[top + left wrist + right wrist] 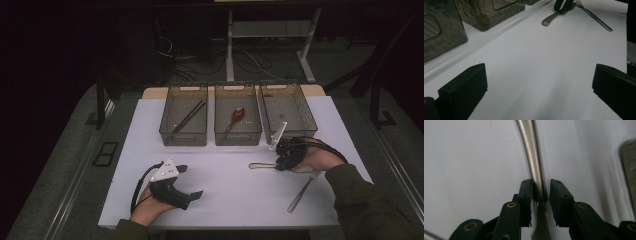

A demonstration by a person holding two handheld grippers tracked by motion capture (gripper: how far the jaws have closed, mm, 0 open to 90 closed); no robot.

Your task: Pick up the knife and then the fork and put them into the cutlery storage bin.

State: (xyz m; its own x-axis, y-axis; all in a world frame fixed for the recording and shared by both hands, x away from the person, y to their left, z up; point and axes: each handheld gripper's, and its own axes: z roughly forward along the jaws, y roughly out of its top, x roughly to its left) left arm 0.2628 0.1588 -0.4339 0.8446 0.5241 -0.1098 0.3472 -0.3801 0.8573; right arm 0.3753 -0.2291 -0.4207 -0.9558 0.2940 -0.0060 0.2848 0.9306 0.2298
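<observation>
Cutlery lies scattered on the white worktop (pixel 225 185) seen from the high view. Three smoky plastic bins stand in a row at the far side: the left bin (pixel 183 116) holds dark chopsticks (pixel 188 117), the middle bin (pixel 237 116) a red spoon (pixel 236 117), and the right bin (pixel 289 111) shows nothing I can make out. The right hand-held gripper (pixel 281 161) is low over the worktop just in front of the right bin, at a steel utensil (pixel 262 165) whose handle sticks out toward the left. Another steel utensil (pixel 300 194) lies slanted just beside that hand, nearer the front edge. The left hand-held gripper (pixel 190 181) rests on the worktop at the near left, well apart from all of it.

From the left gripper view, its two black jaws stand spread wide with only bare worktop between them. Far off, at the top, the other gripper's dark fingers (pixel 563 6) sit at the steel utensil (pixel 551 18), and the second utensil (pixel 596 18) angles away beside it.

In the right gripper view, the jaws are drawn narrow about the utensil's handle (pixel 532 152), which runs up between them. The left pad (pixel 526 195) looks to touch the metal; the right pad (pixel 557 197) sits just beside it, and I cannot tell whether it presses.
</observation>
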